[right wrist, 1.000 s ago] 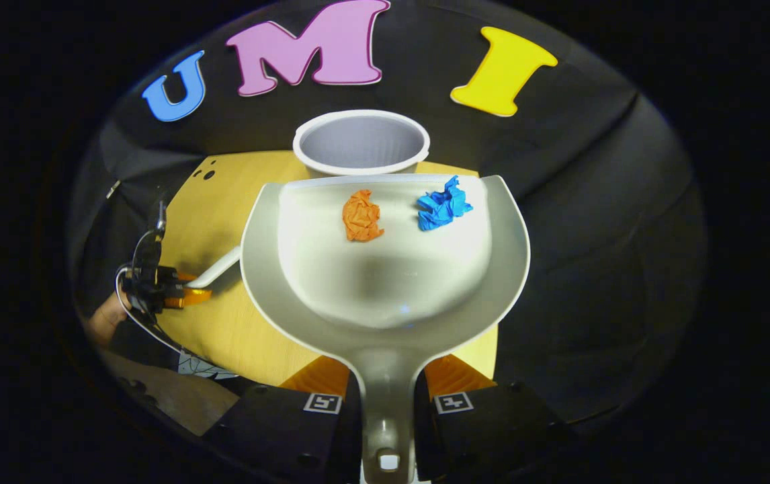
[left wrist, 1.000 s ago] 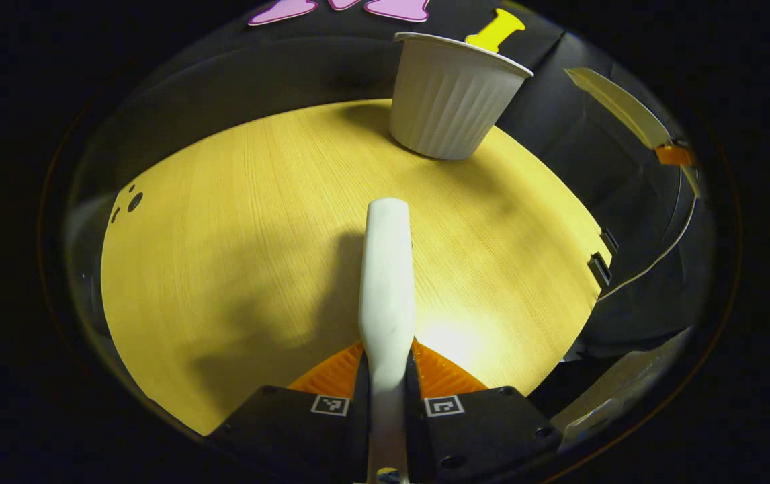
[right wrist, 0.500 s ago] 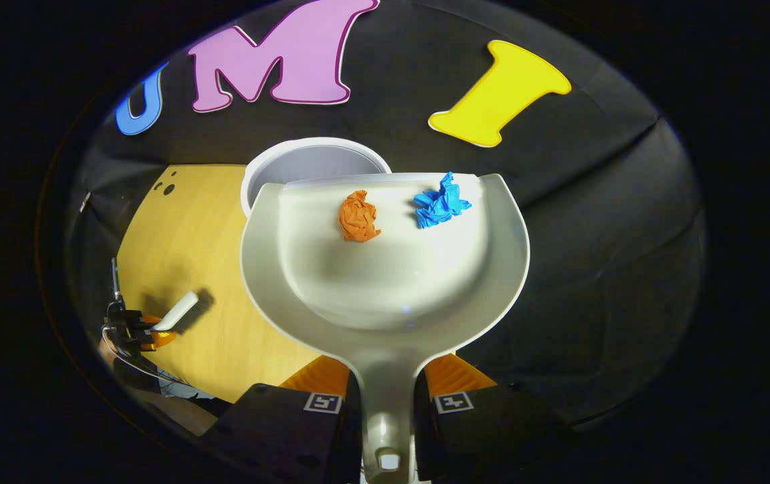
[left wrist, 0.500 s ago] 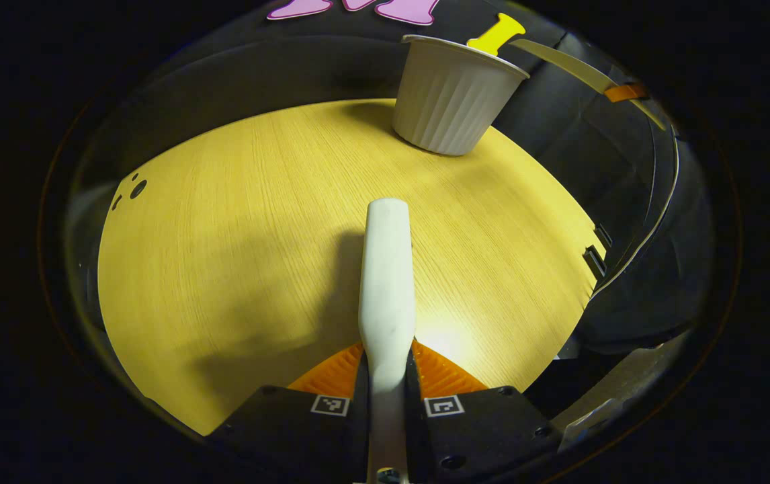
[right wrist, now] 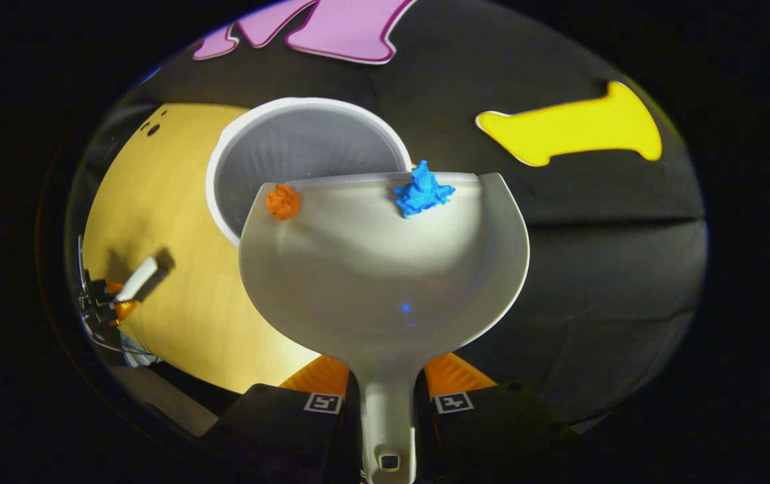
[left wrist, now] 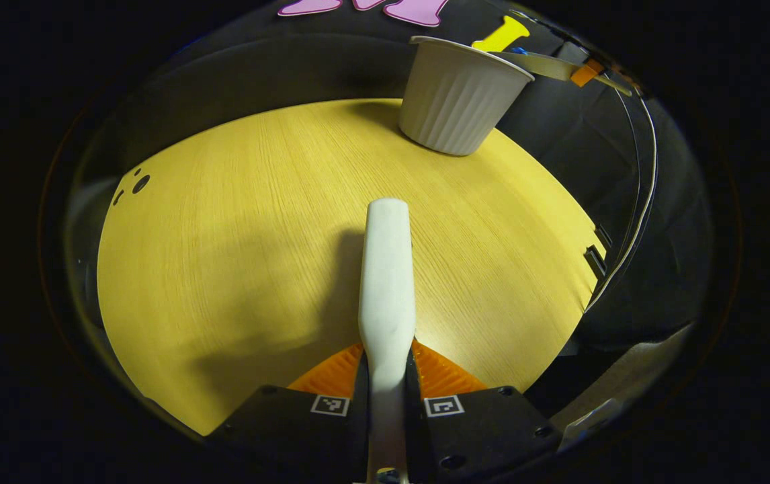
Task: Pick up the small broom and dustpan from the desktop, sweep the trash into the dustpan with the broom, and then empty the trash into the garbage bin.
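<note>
White broom handle (left wrist: 387, 282) sat clamped between left gripper (left wrist: 386, 368) jaws, above yellow wood counter (left wrist: 237, 255); ribbed bin (left wrist: 459, 94) stood at far edge. Right gripper view: right gripper (right wrist: 387, 380) jaws closed on dustpan (right wrist: 385, 269) handle; pan tilted at bin (right wrist: 291, 154) rim, orange scrap (right wrist: 283, 201) and blue scrap (right wrist: 422, 191) at lip.

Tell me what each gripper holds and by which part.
The left gripper is shut on the broom, clamping its white handle. The right gripper is shut on the dustpan, clamping its handle just behind the pan.
</note>
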`<action>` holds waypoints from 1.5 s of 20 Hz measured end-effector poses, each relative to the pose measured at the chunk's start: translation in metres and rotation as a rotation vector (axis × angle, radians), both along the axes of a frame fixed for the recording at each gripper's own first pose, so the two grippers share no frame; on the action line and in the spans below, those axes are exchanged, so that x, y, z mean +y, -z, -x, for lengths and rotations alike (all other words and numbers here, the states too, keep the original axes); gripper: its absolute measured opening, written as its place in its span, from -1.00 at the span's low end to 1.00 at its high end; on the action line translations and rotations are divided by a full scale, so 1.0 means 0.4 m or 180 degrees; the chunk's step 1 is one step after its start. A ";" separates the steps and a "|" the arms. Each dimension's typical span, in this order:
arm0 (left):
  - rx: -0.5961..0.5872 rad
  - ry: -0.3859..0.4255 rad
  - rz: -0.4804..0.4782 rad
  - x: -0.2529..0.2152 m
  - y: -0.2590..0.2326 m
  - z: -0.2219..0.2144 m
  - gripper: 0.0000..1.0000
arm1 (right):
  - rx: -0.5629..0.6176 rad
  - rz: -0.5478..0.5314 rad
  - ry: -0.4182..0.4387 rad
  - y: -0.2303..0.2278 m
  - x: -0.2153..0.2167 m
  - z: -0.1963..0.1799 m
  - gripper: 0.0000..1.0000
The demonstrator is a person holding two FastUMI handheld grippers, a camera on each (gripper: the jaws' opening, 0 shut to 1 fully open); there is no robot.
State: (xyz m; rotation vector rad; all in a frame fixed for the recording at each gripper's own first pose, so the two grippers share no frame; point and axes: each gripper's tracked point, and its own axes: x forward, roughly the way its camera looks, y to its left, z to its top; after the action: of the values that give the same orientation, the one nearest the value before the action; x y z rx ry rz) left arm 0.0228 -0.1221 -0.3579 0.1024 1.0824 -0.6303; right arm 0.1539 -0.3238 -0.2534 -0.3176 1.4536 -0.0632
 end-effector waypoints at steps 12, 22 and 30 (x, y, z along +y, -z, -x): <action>0.0010 -0.0074 -0.0019 0.006 0.013 -0.020 -0.48 | 0.0286 0.0223 -0.0244 -0.035 -0.013 -0.058 -0.30; -0.0045 -0.0293 -0.0139 0.071 0.001 -0.032 -0.48 | -0.0770 -0.0468 -0.0181 -0.162 0.069 0.017 -0.30; -0.0082 -0.0504 -0.0268 0.128 -0.006 -0.028 -0.48 | -0.1123 -0.0945 -0.0380 -0.166 0.259 0.221 -0.30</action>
State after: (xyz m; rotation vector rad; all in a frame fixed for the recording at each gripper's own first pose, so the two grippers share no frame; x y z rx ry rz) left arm 0.0341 -0.0709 -0.3554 0.0964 1.0808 -0.4403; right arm 0.0656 -0.2201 -0.1869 -0.1398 1.0731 0.1843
